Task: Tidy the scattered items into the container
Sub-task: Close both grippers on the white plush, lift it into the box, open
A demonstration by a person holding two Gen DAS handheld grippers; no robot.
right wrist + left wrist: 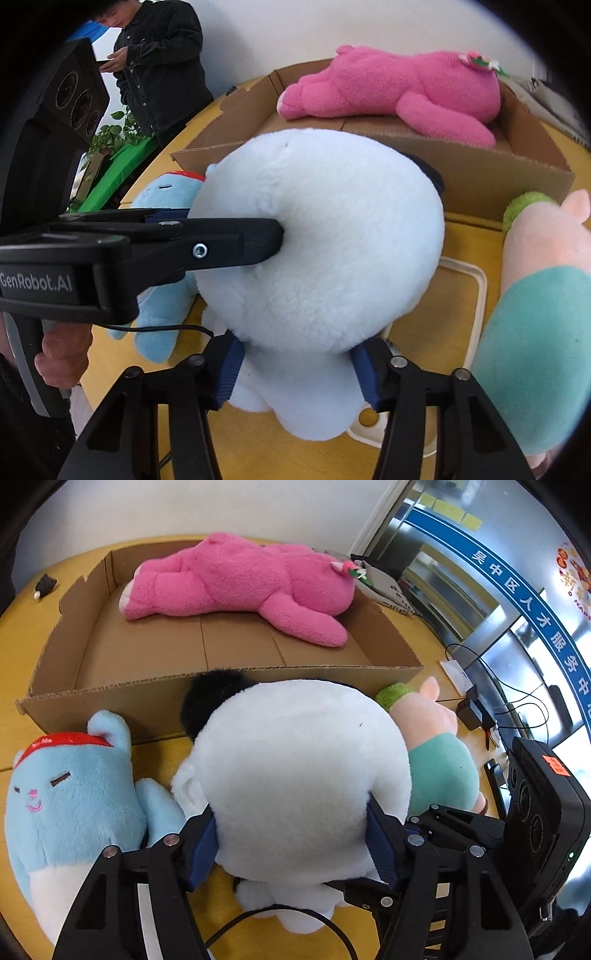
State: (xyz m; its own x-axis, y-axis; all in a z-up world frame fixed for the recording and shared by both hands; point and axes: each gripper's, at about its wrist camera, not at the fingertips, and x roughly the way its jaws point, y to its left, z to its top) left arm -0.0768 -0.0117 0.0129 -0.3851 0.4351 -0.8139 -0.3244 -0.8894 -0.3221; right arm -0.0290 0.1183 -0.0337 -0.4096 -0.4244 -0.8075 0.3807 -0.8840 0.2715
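Together, left tongs [291,834] and right tongs [295,373] each pinch the white plush [295,760] before the cardboard box [110,698].

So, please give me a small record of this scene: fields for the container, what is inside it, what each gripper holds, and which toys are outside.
container: cardboard box, open top, on the yellow table
inside: pink plush, lying down
left gripper: shut on white plush
right gripper: shut on the same white plush
outside, left of white plush: blue plush
outside, right of white plush: pig plush
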